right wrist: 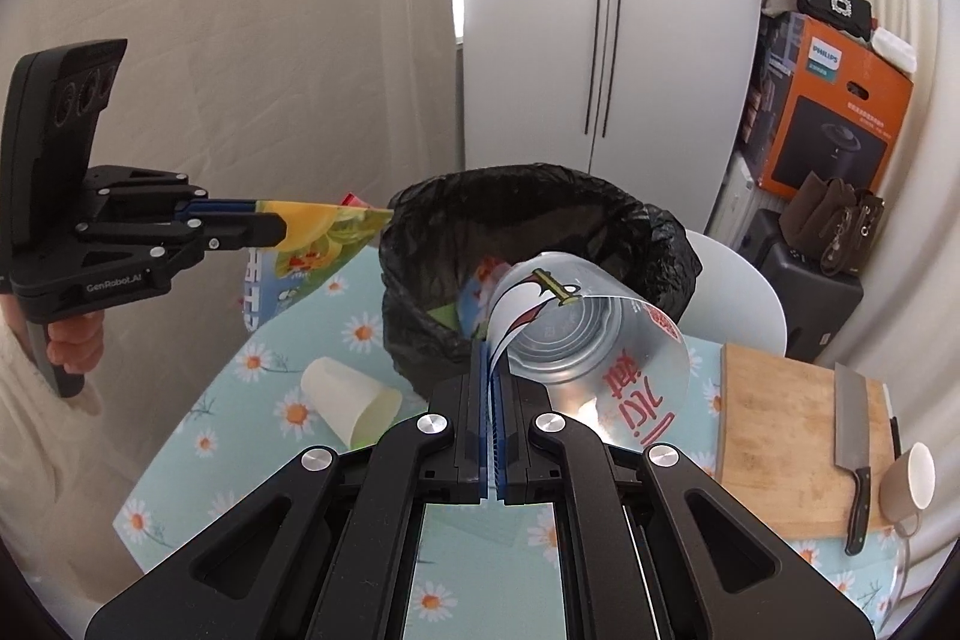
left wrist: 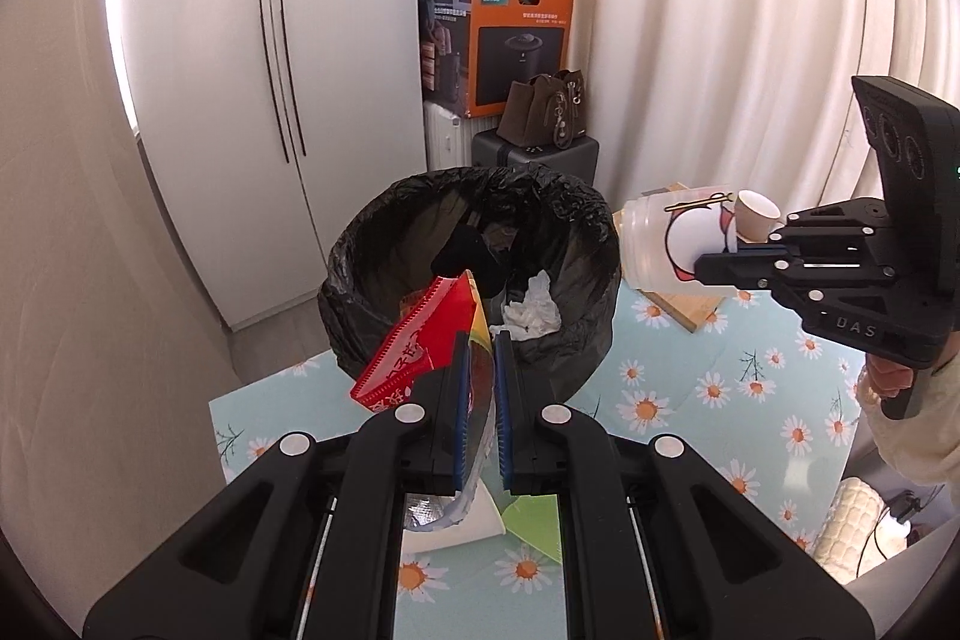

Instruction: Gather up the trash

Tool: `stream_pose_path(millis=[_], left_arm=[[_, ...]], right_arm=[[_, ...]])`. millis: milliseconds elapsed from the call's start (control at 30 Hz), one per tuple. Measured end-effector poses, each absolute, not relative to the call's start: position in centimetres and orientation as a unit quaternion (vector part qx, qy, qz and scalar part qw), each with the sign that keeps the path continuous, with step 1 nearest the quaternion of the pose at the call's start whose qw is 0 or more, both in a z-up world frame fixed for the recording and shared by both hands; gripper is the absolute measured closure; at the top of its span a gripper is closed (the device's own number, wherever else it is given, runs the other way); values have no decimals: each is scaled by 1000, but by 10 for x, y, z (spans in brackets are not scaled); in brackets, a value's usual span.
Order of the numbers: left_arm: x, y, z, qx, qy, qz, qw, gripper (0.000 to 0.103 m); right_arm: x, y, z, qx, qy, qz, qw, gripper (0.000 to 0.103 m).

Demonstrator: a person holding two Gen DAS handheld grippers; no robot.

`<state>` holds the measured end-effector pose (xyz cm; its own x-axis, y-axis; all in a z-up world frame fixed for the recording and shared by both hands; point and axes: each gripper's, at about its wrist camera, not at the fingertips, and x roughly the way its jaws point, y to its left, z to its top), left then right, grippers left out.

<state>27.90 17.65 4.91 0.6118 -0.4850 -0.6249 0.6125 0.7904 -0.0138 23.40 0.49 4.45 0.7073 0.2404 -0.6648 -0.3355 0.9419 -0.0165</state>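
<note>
My left gripper is shut on a red and yellow snack wrapper, held at the near rim of the black-lined trash bin. Crumpled tissue lies inside the bin. From the right wrist view, the left gripper holds the wrapper just left of the bin. My right gripper is shut on the rim of a clear printed plastic cup, tipped on its side over the bin's near edge. The left wrist view shows the right gripper with that cup right of the bin.
A white paper cup lies on the floral tablecloth near the bin. A wooden cutting board with a cleaver and a beige mug sit at the right. Wardrobe, boxes and bags stand behind.
</note>
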Motion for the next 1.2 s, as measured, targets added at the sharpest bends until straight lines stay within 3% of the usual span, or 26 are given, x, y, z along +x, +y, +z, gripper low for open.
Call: stream_pose_path(millis=[433,967,1000,1033,1067,1100,1133,1167,1200], left_arm=[[337,164,60,89,286,-372,878,95],[404,153,33,61,305,-420,852,93],[405,151,32,62,303,-421,853,88],[406,150,32,61,304,-425,850,71],[406,150,31,59,304,-426,850,39],[407,150,31,57,302,-423,853,25],[406,152,32,50,298,-424,854,17],[404,155,34,41,294,-430,853,13],[403,158,35,34,292,-432,853,8]], right_arm=[[299,5,40,-60,367,118,921,101],[366,5,-1,-60,413,106,902,99],[367,4,-2,-61,413,105,903,98],[366,5,-2,-63,411,102,904,97],[365,4,-3,-66,410,99,905,96],[365,3,-2,-67,409,96,905,88],[364,2,-2,-68,407,94,906,78],[363,1,-1,-70,403,89,908,51],[359,1,1,-74,393,83,913,36]])
